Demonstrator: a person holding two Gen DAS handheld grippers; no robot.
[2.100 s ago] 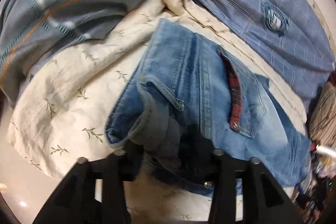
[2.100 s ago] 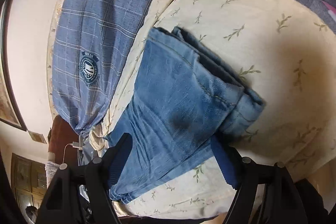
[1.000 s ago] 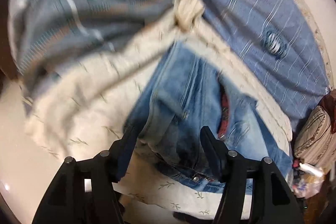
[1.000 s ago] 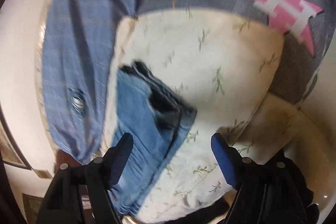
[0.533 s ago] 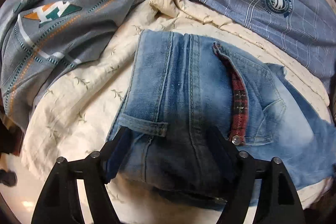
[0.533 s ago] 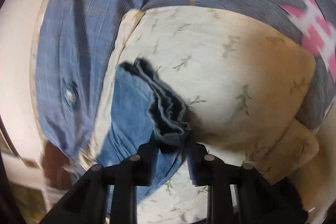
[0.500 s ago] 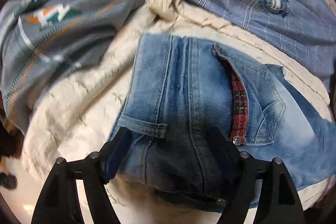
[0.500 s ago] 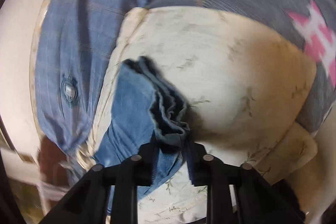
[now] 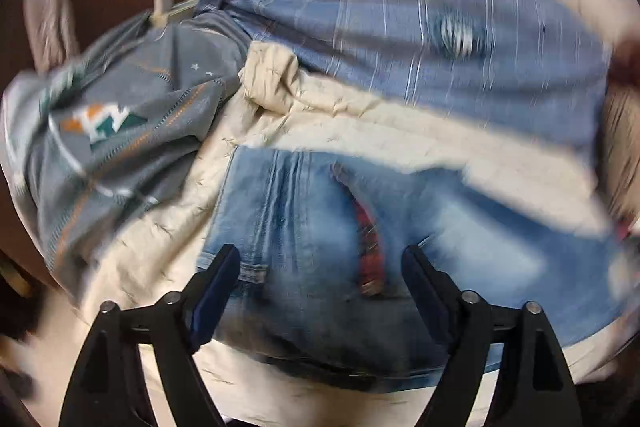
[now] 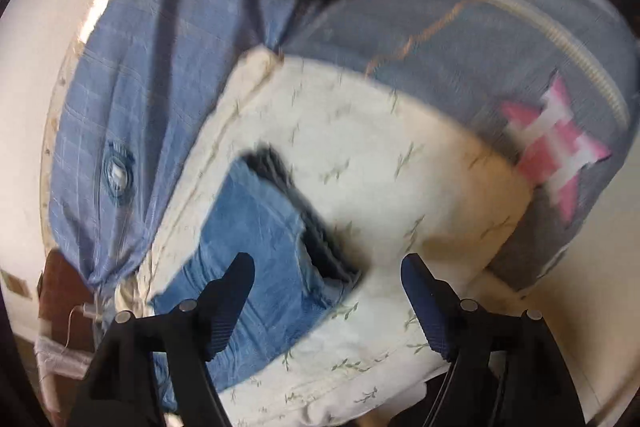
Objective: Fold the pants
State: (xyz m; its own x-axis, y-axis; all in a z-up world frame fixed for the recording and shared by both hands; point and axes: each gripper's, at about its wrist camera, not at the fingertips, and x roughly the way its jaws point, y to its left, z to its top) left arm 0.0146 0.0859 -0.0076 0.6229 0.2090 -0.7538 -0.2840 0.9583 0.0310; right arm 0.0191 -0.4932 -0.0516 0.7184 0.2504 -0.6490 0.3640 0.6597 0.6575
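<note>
Left wrist view: left gripper (image 9: pixel 320 259) spread wide, holding nothing, hovering over the waistband end of the jeans (image 9: pixel 320 227). Frame badly motion-blurred. Red plaid pocket lining (image 9: pixel 368 239) shows between the fingers. Jeans lie folded on the cream leaf-print sheet (image 9: pixel 352 123); blue checked cloth (image 9: pixel 400 7) beyond it, grey patterned cloth (image 9: pixel 120 115) to the left.

Right wrist view: right gripper (image 10: pixel 326 267) also wide apart and empty. Folded jeans (image 10: pixel 256 239) sit below and left of centre on the cream sheet (image 10: pixel 380 167), stacked hem edges facing the gap between the fingers. Left fingertip (image 10: pixel 240 271) overlaps the denim in the picture; contact cannot be told. Grey cloth with pink motif (image 10: pixel 552 151) at right, well apart from the jeans.

Judgement: both claws are off the cloth, so the step looks like a release or re-grip between folds; the bundle already shows at least 2 layers.

To do it well:
- Take both near corners at once, 1 claw each, catching every layer at the edge.
- Avoid pinching the sheet underneath.
- Lift evenly so the stacked hems stay aligned, then lay the fold flat.
</note>
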